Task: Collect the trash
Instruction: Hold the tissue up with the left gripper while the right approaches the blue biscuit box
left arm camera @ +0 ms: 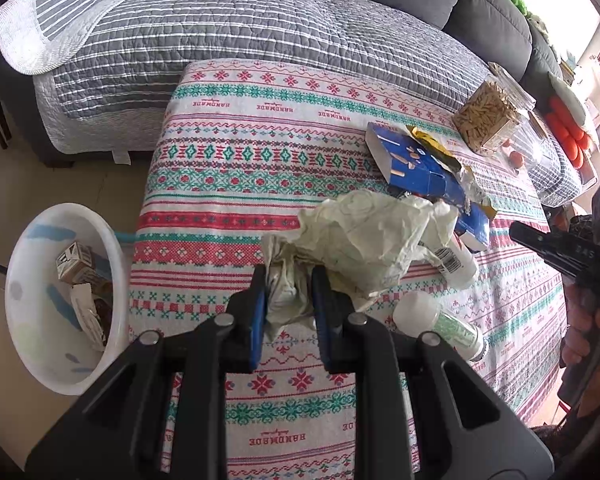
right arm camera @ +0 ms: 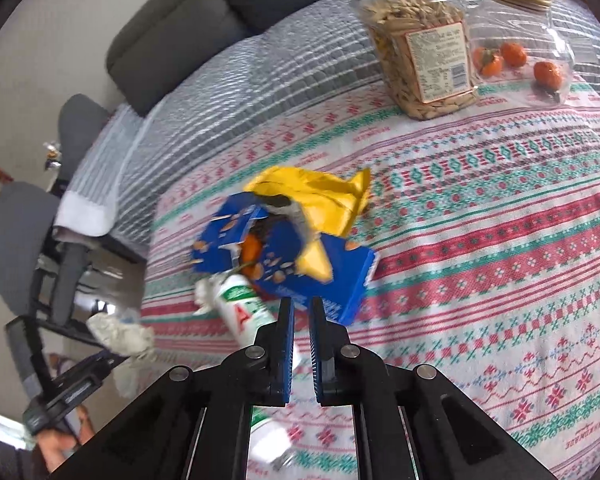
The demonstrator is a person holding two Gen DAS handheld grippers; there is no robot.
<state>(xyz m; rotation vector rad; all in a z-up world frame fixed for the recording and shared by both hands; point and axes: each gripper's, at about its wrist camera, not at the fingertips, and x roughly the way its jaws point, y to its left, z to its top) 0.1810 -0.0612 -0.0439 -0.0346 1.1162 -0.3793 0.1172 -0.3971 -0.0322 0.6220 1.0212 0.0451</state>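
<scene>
1. I hold the left hand-held gripper [left arm camera: 288,280] clamped on one crumpled pale paper wad [left arm camera: 364,236], which rests partly on the surface [left arm camera: 236,168].
2. The right hand-held gripper [right arm camera: 300,312] has its jaws drawn nearly together; I see nothing between the pads. It sits above the surface, just in front of the blue carton [right arm camera: 296,264].
3. I count one torn blue carton, open, with something orange inside it.
4. I count one yellow foil wrapper [right arm camera: 320,196], touching the far side of the carton.
5. I count two white plastic bottles: one labelled bottle [right arm camera: 244,304] just beside the carton, and one [left arm camera: 440,324] lying on its side near the left gripper.
6. I count one white bin [left arm camera: 52,304] on the floor, beside the surface's left edge. It holds one small box [left arm camera: 76,264] and some paper scraps; their number is unclear.
7. I count one clear jar [right arm camera: 420,52] of pale snack pieces at the far edge, well apart from the trash.
8. I count three small orange fruits [right arm camera: 514,54] inside a second clear container next to the jar.
</scene>
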